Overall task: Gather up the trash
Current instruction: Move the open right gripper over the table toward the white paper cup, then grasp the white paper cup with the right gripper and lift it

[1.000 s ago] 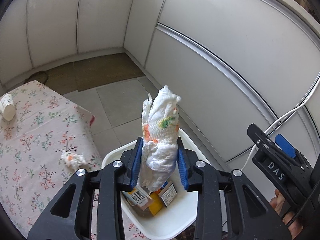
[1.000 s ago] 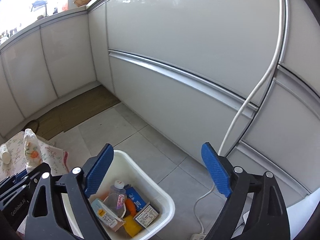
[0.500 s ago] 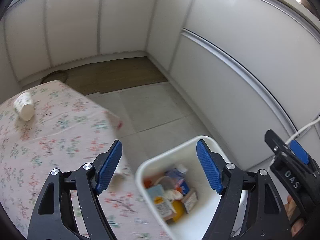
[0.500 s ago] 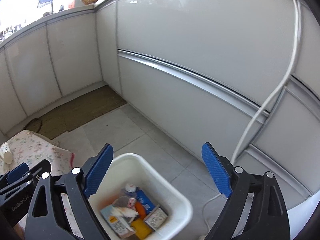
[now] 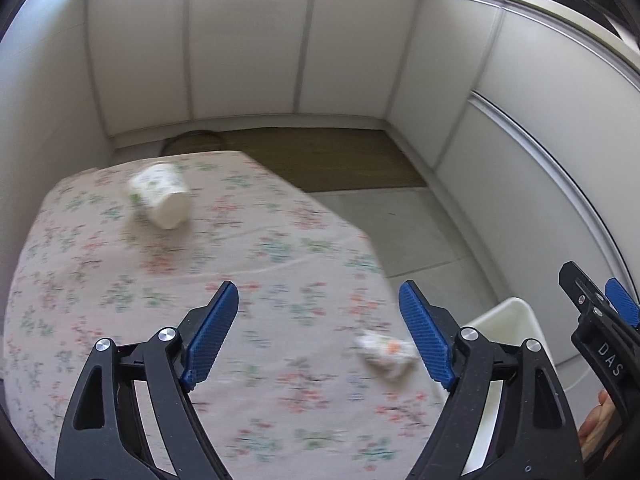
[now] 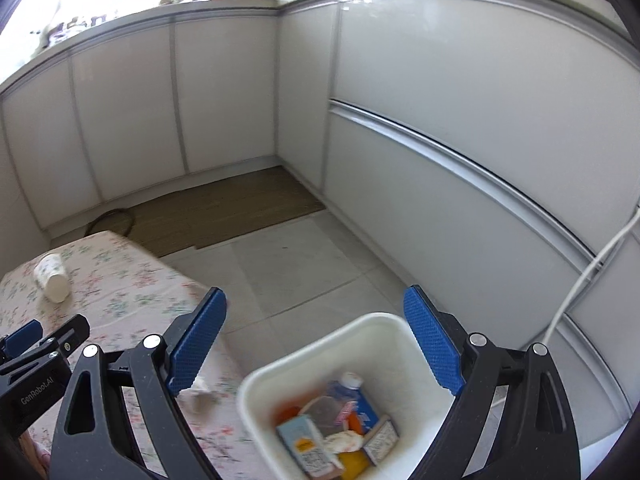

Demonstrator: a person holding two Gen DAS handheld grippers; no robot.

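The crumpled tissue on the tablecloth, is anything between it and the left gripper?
Nothing visible. The left gripper is open above the tablecloth, and the crumpled tissue lies uncovered beside its right finger.

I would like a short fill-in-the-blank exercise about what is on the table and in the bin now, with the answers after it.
1. The paper cup lies on its ____ on the tablecloth.
2. The jaws of the left gripper are ____.
3. The crumpled tissue rests on the ____.
4. The white bin stands on the ____, beside the table.

Answers: side; open; tablecloth; floor
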